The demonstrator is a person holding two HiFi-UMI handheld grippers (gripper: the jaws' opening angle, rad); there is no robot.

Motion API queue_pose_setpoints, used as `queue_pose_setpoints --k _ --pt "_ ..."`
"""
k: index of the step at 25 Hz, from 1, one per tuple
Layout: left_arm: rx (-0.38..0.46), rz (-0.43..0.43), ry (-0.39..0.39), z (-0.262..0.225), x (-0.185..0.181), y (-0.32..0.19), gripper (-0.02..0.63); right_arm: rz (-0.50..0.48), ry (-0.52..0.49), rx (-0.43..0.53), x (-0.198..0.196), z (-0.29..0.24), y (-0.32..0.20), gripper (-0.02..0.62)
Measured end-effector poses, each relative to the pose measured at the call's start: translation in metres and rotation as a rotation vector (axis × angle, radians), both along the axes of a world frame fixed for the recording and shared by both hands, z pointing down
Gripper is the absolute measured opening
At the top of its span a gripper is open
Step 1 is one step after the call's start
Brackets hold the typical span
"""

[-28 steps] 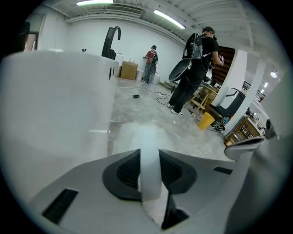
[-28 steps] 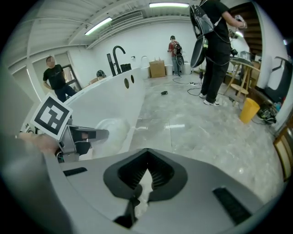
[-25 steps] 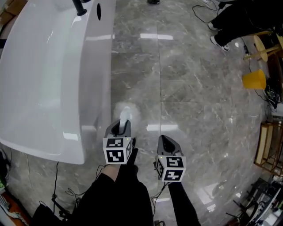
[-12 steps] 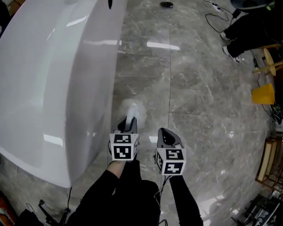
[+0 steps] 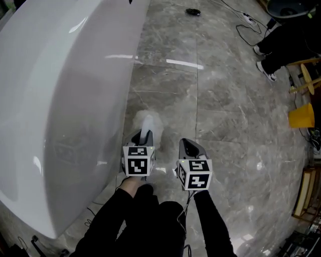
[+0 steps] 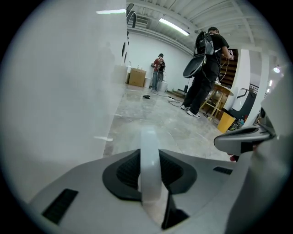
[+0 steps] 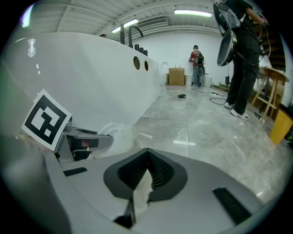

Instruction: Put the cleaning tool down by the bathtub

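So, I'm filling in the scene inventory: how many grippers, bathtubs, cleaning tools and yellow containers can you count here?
grippers: 2 (left gripper, right gripper)
bathtub: 1
cleaning tool: 1
yellow container: 1
total: 5

This is looking like a bare industrial hall serving as a test studio, not a home bathroom. A white tub (image 5: 65,100) is standing free at nine o'clock on a polished grey stone floor (image 5: 220,100). Cables (image 5: 241,26) are trailing at one o'clock and a yellow bucket (image 5: 302,115) is sitting at three. Strip lights (image 7: 197,12) are glowing under a ribbed ceiling (image 7: 91,18), boxes (image 7: 176,76) are standing against the far white wall (image 7: 183,45), and a person (image 6: 208,68) is standing by a wooden stool (image 6: 219,98).
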State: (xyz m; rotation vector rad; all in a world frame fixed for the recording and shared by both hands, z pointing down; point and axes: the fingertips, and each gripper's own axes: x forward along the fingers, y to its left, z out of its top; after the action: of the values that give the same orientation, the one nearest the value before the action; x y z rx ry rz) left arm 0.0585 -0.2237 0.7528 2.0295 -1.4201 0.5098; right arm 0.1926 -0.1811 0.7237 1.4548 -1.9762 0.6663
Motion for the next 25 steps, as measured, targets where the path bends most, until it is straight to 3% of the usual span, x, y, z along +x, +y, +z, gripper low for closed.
queue_pose_setpoints --k 12,18,25 --pt "-0.016 -0.042 -0.01 0.052 -0.012 -0.024 0.095 -0.003 -0.033 0.001 -0.009 0.053 -0.022 -0.002" --pt "-0.02 -0.04 -0.022 0.064 -0.014 -0.032 0.095 -0.054 -0.023 0.022 -0.023 0.063 -0.024 -0.002" --pt "-0.038 -0.02 -0.057 0.083 -0.014 -0.043 0.095 -0.035 -0.044 -0.015 -0.023 0.077 -0.019 -0.002"
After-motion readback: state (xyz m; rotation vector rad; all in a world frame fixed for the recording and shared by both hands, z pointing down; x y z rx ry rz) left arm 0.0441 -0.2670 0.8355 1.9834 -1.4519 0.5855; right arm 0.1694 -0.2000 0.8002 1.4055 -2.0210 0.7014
